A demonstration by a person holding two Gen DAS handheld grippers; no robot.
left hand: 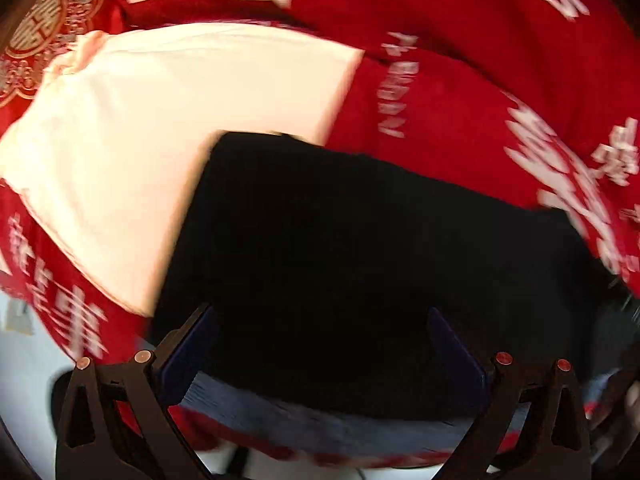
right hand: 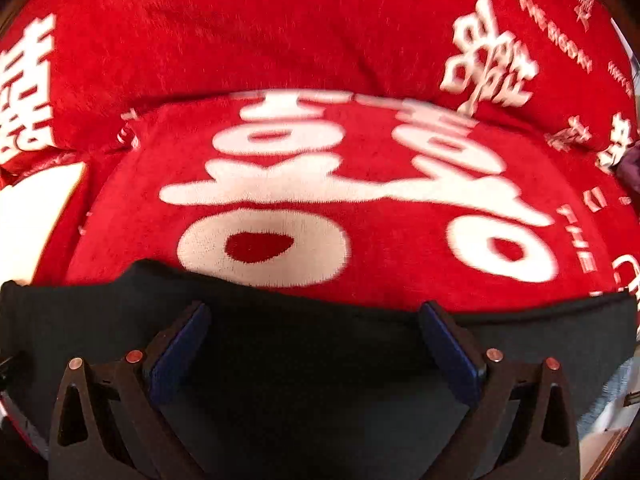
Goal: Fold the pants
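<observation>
The left gripper (left hand: 320, 344) has its two blue pads (left hand: 192, 356) spread far apart. It has hold of nothing. The black pants (left hand: 340, 248) lie right under it and in front of it, filling the gap between the pads. The pictures do not show if the pads touch the cloth. Close to the camera, under the near edge of the pants, a bit of blue-grey cloth (left hand: 320, 424) peeks out. Past the far left corner of the pants sits a cream-white folded cloth (left hand: 168, 120), and the pants cover part of it. Farther back is a red blanket (left hand: 460, 40) with big white letters on it.

The right gripper (right hand: 316, 340) is wide open too, and its pads (right hand: 452, 352) grab nothing. The pants lie under it as a dark band (right hand: 320, 360) that runs from left to right. Their far edge sits just past the tips of the pads. Beyond that edge the red blanket fills the view. A bit of the white cloth shows at the far left.
</observation>
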